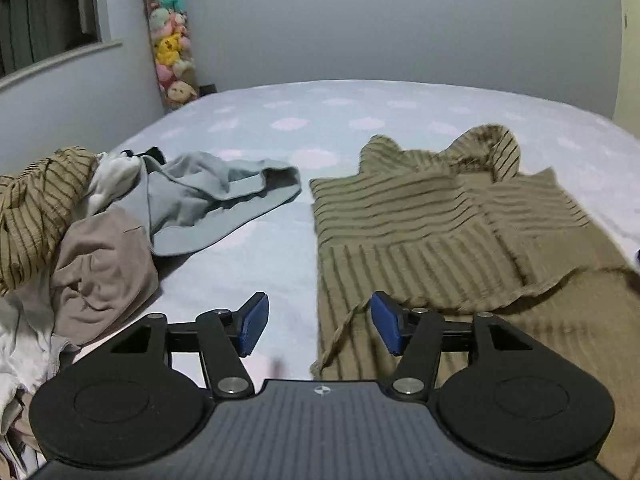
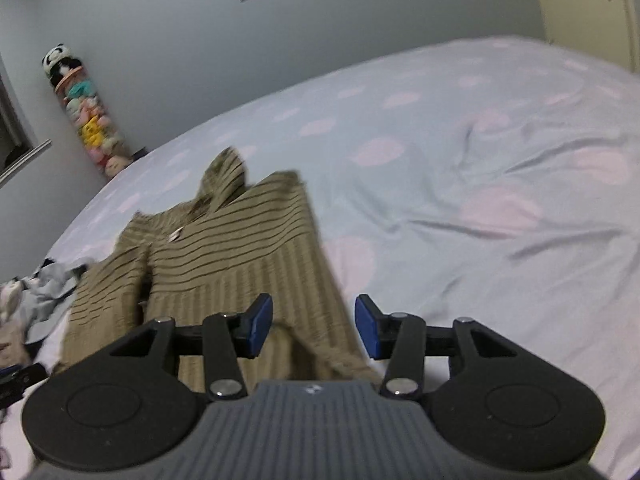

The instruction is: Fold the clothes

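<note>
Left wrist view, left edge of the bed (image 1: pixel 280 128): heap of unfolded clothes (image 1: pixel 60 240), with a striped tan piece on top, a beige piece under it and white cloth at the bottom near edge. Just right of the heap, touching it, a light blue-grey garment (image 1: pixel 216 196) lies crumpled, waistband opening facing right. Bare sheet, pale blue with pink blotches, between that and the next item. Left gripper (image 1: pixel 318 326) hangs low over the near edge of the bed, jaws spread wide, nothing between the blue pads (image 1: pixel 252 324); left pad over bare sheet, right pad over the left border of the striped olive-tan top (image 1: pixel 440 240). A thin strap or tie from that top trails down just beside the right pad; contact unclear. The top lies mostly flat toward the middle-right of the bed, hood or collar end toward the far edge, one flap folded across its right side, hem toward the near edge. Right wrist view, blurred: same top (image 2: pixel 224 256) runs from the far left toward the near edge, right gripper (image 2: pixel 314 330) over its near right border, jaws spread, cloth lying below the gap, not pinched. Right of it only wrinkled sheet to the right edge of the bed (image 2: pixel 480 184). Far left corner of room: tall column of stuffed toys (image 1: pixel 170 40) against the wall.
</note>
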Tool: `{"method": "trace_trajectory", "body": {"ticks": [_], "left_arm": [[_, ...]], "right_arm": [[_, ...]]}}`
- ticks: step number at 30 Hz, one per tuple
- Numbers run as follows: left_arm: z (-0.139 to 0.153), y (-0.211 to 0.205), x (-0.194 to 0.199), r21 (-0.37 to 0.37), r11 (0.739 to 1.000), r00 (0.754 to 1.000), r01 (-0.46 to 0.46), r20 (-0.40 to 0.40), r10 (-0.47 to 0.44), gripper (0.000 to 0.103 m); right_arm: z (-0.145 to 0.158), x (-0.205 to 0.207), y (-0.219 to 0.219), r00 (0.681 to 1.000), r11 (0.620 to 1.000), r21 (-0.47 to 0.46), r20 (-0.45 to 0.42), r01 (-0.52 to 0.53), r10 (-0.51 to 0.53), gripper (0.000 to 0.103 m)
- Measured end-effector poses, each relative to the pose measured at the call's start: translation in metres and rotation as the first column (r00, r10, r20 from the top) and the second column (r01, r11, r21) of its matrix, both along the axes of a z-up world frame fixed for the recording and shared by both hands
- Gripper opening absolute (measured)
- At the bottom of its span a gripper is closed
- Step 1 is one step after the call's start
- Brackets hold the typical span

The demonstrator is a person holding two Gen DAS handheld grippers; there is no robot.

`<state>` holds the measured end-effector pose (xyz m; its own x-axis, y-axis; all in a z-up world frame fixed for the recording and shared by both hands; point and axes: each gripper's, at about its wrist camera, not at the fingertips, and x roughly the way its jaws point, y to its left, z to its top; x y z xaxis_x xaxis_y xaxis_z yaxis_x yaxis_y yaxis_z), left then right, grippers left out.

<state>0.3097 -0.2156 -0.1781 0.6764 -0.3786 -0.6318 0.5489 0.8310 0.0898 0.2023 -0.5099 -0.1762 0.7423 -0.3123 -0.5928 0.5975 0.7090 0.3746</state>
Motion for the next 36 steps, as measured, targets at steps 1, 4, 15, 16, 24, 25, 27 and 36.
{"method": "trace_trajectory", "body": {"ticks": [1,4,15,16,24,25,27,36], "left_arm": [[0.006,-0.004,0.004,0.012,0.999,0.999,0.038,0.007,-0.038,0.057],[0.023,-0.020,0.020,0.071,0.984,0.985,0.166,0.036,-0.169,0.057],[0.010,-0.086,0.099,0.318,0.826,0.871,0.466,-0.001,-0.491,0.067],[0.006,-0.092,0.106,0.322,0.819,0.867,0.475,-0.014,-0.498,0.067],[-0.029,-0.129,0.155,0.333,0.741,0.808,0.582,-0.136,-0.574,0.067],[-0.032,-0.130,0.160,0.329,0.737,0.802,0.591,-0.145,-0.579,0.067],[-0.039,-0.131,0.171,0.315,0.729,0.792,0.608,-0.165,-0.588,0.067],[-0.054,-0.129,0.192,0.185,0.745,0.767,0.641,-0.202,-0.609,0.069]], "right_arm": [[0.006,0.005,-0.002,0.999,0.999,0.001,-0.008,-0.043,0.043,0.049],[0.025,0.026,-0.008,0.980,0.980,-0.025,-0.047,-0.196,0.194,0.051],[0.051,0.131,-0.028,0.713,0.699,-0.218,-0.413,-0.681,0.566,0.077],[0.049,0.139,-0.032,0.692,0.680,-0.212,-0.429,-0.702,0.580,0.079],[0.021,0.212,-0.067,0.577,0.586,-0.170,-0.521,-0.792,0.629,0.082],[0.017,0.218,-0.069,0.563,0.571,-0.173,-0.535,-0.802,0.629,0.082],[0.010,0.230,-0.073,0.535,0.537,-0.180,-0.560,-0.824,0.633,0.082],[-0.011,0.264,-0.089,0.452,0.486,-0.095,-0.551,-0.869,0.701,0.081]]}}
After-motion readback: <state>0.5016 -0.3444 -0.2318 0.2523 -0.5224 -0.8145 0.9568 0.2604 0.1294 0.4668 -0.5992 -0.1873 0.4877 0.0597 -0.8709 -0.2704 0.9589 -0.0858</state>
